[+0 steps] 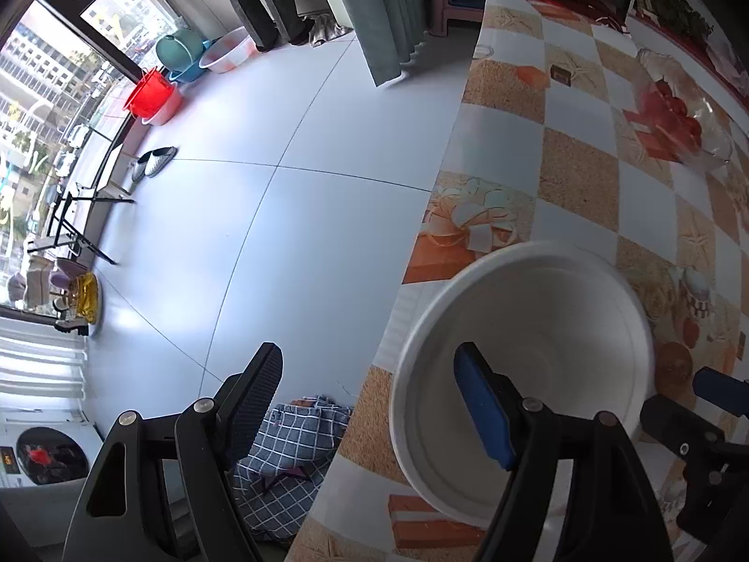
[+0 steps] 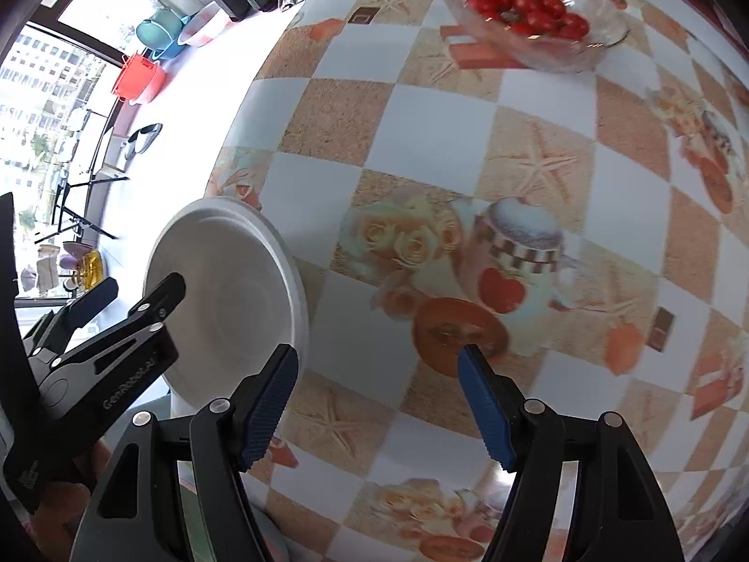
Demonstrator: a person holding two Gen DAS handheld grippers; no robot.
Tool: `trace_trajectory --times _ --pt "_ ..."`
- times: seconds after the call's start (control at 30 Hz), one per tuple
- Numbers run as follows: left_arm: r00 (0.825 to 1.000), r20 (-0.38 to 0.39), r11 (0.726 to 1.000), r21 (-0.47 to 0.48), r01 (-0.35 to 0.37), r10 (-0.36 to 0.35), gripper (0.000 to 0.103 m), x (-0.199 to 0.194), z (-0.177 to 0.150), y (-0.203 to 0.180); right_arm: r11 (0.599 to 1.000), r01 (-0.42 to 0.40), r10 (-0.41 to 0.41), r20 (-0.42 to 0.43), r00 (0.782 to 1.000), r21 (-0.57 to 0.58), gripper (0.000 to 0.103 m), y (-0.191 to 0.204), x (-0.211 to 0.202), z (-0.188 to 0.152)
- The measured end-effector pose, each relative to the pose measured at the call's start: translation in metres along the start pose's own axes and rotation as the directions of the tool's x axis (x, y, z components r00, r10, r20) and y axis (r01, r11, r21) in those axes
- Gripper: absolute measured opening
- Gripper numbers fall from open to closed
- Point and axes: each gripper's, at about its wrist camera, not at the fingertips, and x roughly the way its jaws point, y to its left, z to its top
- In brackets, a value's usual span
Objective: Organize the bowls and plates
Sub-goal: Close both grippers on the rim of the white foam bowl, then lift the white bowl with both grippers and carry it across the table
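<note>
Fingers of the left gripper (image 1: pixel 374 403) stood wide apart, one inside the round white plastic bowl (image 1: pixel 538 328) near the left edge of the checked tablecloth (image 1: pixel 576 173). Right gripper (image 2: pixel 377 405) was wide open, holding nothing.

Left tongs (image 1: pixel 370 403), right tongs (image 2: pixel 379 403): black arms, blue ribbed pads, silver rivets.

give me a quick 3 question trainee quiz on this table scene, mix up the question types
1. True or false: the right tool grips the white bowl.
2. What fills the glass dish? A) tomatoes B) grapes C) nothing
3. Which tool has a finger inside the white bowl?

Key: 1. False; it is open over the bare tablecloth. 2. A, red tomatoes. 3. The left tool, open, its finger inside the bowl.
</note>
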Motion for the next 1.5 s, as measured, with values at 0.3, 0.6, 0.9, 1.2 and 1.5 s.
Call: trace_trajectory --times 0.3,0.6,0.9,1.2,1.5 --pt "1.000 -0.030 0.999 0.035 0.012 -0.011 0.079 0.018 -0.002 -0.008 0.998 -0.058 0.058 0.003 0.998 0.020 0.072 0.018 0.010 0.011" --pt "0.996 -0.041 0.996 0.026 0.080 -0.079 0.049 0.015 -0.004 -0.011 0.997 -0.067 0.068 -0.063 0.996 0.027 0.036 0.027 0.033 0.017" --pt "0.991 -0.059 0.992 0.036 0.121 -0.119 0.036 0.007 -0.011 -0.024 0.997 -0.071 0.069 -0.105 0.992 -0.013 0.014 0.032 0.036 0.010" --pt "0.989 -0.062 0.979 0.144 0.145 -0.137 0.035 -0.012 -0.040 -0.075 1.000 -0.020 0.020 -0.137 0.990 0.001 0.014 -0.009 0.023 -0.016" --pt "0.980 -0.093 0.956 0.222 0.192 -0.175 0.035 -0.031 -0.069 -0.129 0.998 0.032 -0.021 -0.169 0.985 0.060 0.014 -0.062 0.006 -0.051"
